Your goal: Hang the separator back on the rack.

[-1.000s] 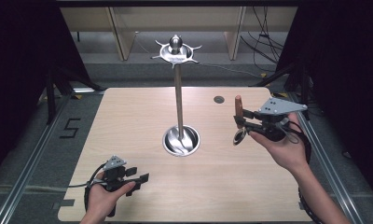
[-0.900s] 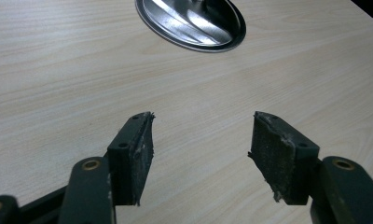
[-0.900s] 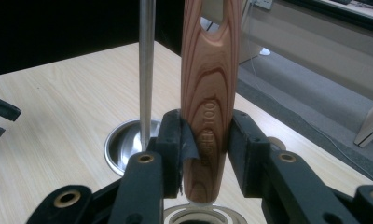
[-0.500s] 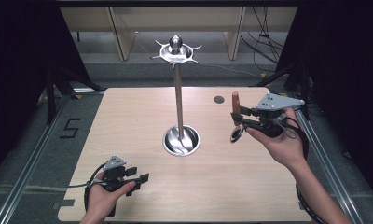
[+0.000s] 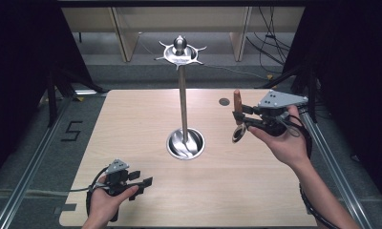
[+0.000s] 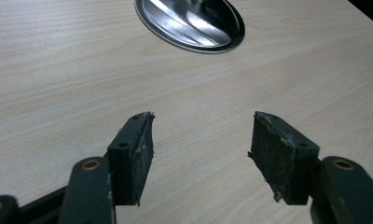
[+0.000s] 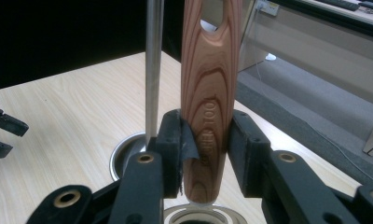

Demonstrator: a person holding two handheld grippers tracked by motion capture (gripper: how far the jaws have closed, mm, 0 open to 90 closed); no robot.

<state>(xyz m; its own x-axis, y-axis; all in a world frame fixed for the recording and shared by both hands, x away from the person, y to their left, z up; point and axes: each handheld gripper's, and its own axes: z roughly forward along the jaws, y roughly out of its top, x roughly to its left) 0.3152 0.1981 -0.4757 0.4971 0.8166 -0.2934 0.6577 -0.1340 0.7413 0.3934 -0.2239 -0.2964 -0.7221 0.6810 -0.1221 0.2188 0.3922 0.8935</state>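
Risk sits with the wooden-handled utensil [image 7: 208, 102], clamped upright between the right gripper [image 5: 242, 120] jaws and raised over the table's [image 5: 132, 124] right side, near the steel hanging stand [image 5: 182, 90] — its metal ring end dangles below. If the handle's hole misses a hook on the stand's crown, a knock could tip the tall pole. The left gripper [image 6: 201, 154] rests agape, holding nothing, at the near-left edge — too far off to steady the base.

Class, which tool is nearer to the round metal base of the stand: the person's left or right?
Right. The right tool, gripping a wooden-handled utensil, hovers just right of the base; the left tool sits nearer the table's front edge.
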